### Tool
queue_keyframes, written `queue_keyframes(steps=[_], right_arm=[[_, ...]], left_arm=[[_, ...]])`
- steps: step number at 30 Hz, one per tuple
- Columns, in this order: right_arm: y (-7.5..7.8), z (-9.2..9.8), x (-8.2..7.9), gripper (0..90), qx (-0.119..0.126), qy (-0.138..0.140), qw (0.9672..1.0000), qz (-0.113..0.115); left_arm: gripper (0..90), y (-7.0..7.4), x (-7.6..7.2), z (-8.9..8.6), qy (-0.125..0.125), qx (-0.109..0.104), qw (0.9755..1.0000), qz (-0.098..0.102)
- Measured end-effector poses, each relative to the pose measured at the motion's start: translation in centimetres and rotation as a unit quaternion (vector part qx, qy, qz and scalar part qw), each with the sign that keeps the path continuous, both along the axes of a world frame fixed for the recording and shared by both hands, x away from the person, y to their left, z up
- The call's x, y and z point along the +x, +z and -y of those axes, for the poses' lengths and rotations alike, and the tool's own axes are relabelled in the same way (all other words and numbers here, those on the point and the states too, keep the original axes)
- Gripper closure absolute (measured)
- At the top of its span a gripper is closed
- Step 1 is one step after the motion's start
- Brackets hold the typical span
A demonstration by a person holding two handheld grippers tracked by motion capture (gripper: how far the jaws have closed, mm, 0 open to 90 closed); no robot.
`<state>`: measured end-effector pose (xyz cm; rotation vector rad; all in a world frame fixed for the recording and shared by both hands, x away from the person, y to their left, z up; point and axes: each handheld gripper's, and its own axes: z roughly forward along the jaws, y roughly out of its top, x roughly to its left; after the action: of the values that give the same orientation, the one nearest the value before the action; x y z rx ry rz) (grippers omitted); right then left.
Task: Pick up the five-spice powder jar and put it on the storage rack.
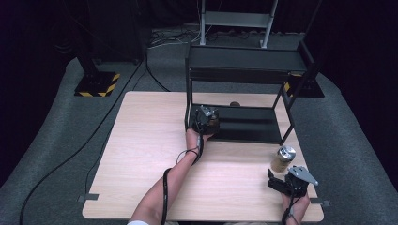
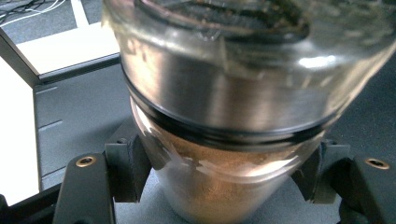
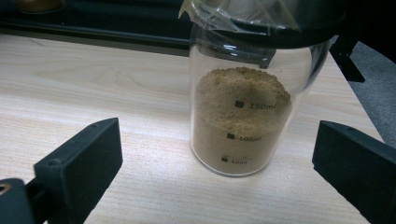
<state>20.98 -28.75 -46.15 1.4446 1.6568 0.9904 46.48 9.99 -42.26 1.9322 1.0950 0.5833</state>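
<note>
My left gripper point(image 1: 206, 119) is shut on a glass jar point(image 1: 210, 123) of brown powder at the left end of the black rack's lower shelf point(image 1: 253, 126). In the left gripper view both pads point(image 2: 126, 168) press on that jar point(image 2: 224, 116) below its metal band, over the dark shelf point(image 2: 70, 126). A second jar point(image 1: 283, 159) of tan powder with a shiny lid stands on the table near the right front. My right gripper point(image 1: 278, 180) lies just in front of it, open. In the right gripper view its jaws point(image 3: 219, 142) stand wide apart, with the marked jar point(image 3: 240, 116) upright a little beyond them, untouched.
The black two-level rack point(image 1: 244, 58) stands at the back of the wooden table point(image 1: 141, 154), its posts point(image 1: 188, 93) at the corners. A small brown thing point(image 1: 234, 104) sits on the table behind the lower shelf. The table's right edge point(image 1: 319, 197) is close to my right gripper.
</note>
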Motion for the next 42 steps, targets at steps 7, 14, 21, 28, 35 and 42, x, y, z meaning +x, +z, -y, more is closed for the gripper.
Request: queue_keyframes(steps=[7, 14, 21, 28, 35, 42], right_arm=[[0.0, 0.0, 0.0, 0.3, 0.000, 0.000, 1.0000, 0.001], [0.0, 0.0, 0.0, 0.3, 0.000, 0.000, 1.0000, 0.001], [-0.1, 0.0, -0.1, 0.3, 0.000, 0.000, 1.0000, 0.002], [-0.1, 0.0, -0.1, 0.3, 0.001, 0.000, 1.0000, 0.002], [-0.1, 0.0, -0.1, 0.3, 0.001, 0.000, 1.0000, 0.003], [-0.1, 0.0, -0.1, 0.3, 0.001, 0.000, 1.0000, 0.003]], left_arm=[[31.4, 0.1, 0.3, 0.3, 0.003, 0.002, 1.0000, 0.000], [31.3, 0.0, 0.4, 0.5, 0.009, -0.003, 1.0000, -0.002], [31.4, -0.1, 0.3, 0.6, 0.012, -0.003, 0.9999, 0.000], [31.2, -0.1, 0.3, 0.7, 0.014, -0.002, 0.9999, 0.001], [15.0, 0.1, -0.2, 0.6, 0.026, -0.011, 0.9996, -0.007], [0.4, 1.2, -1.9, -0.3, -0.015, -0.016, 0.9997, -0.011]])
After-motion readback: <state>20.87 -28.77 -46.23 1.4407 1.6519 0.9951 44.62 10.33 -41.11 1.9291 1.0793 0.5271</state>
